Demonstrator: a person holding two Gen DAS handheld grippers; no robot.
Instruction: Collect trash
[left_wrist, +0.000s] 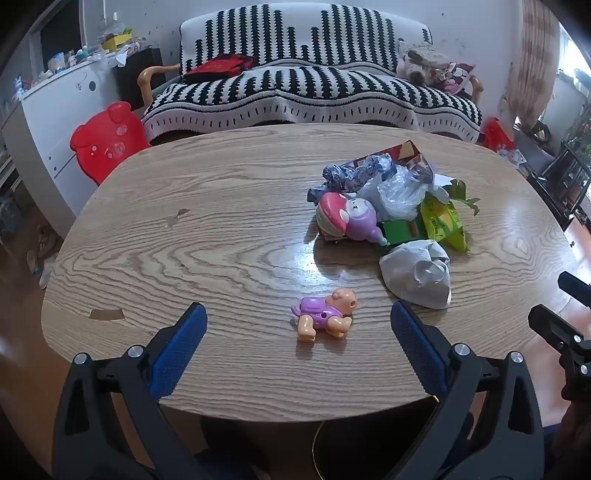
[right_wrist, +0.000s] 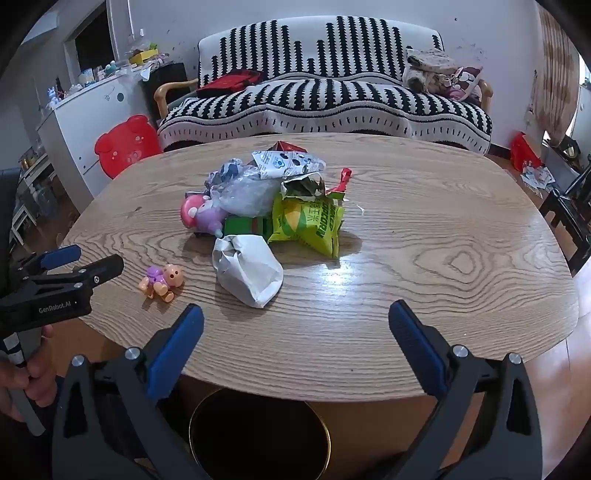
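Note:
A pile of trash lies on the oval wooden table (left_wrist: 184, 240): a crumpled white paper bag (left_wrist: 417, 273) (right_wrist: 249, 269), a yellow-green popcorn bag (right_wrist: 314, 221) (left_wrist: 443, 221), clear plastic wrap (right_wrist: 247, 195) (left_wrist: 399, 192), a printed wrapper (right_wrist: 288, 162) and a red carton (left_wrist: 402, 153). Two toys lie with it: a small purple-and-orange doll (left_wrist: 325, 314) (right_wrist: 162, 278) and a pink-and-purple toy (left_wrist: 347, 218) (right_wrist: 203, 214). My left gripper (left_wrist: 298, 325) is open and empty, just short of the doll. My right gripper (right_wrist: 295, 328) is open and empty, near the paper bag.
A dark round bin (right_wrist: 258, 432) stands under the table's near edge. A striped sofa (right_wrist: 325, 92) is behind the table, a red pig-shaped chair (left_wrist: 107, 140) and a white cabinet (left_wrist: 48, 110) at the left. A green block (right_wrist: 245, 225) lies in the pile.

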